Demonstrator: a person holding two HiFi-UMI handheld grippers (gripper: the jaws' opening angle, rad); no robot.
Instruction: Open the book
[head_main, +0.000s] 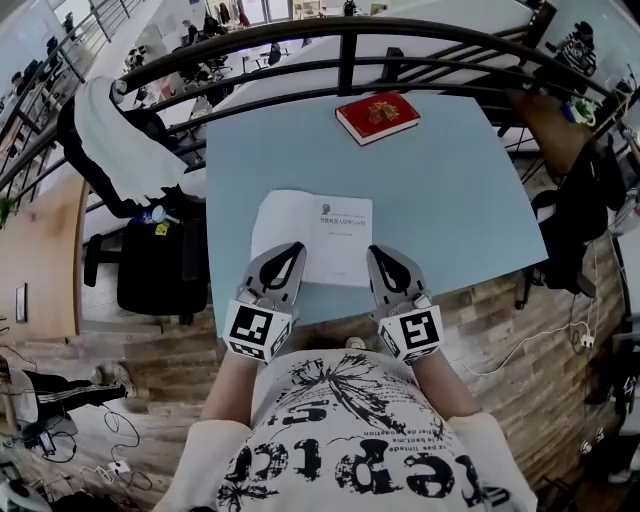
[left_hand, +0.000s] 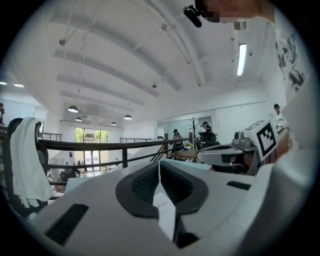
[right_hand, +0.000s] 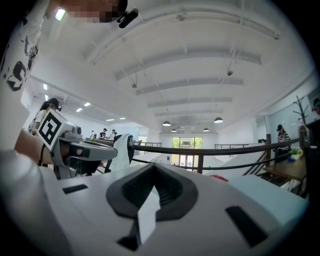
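Note:
A red book (head_main: 377, 116) lies shut at the far side of the light blue table (head_main: 450, 200). At the table's near edge, a thin white printed sheet or booklet (head_main: 315, 235) is held by its two near corners. My left gripper (head_main: 290, 250) is shut on its left corner and my right gripper (head_main: 381, 253) on its right corner. In the left gripper view the white edge (left_hand: 165, 210) runs between the closed jaws of that gripper (left_hand: 159, 186). The right gripper view shows the same white edge (right_hand: 147, 215) pinched in that gripper (right_hand: 152, 184). Both grippers point level.
A black metal railing (head_main: 345, 62) runs along the table's far edge. A black chair draped with a white cloth (head_main: 120, 140) and a black bag (head_main: 160, 265) stand to the left. Another chair (head_main: 575, 240) is at the right, with cables on the wooden floor.

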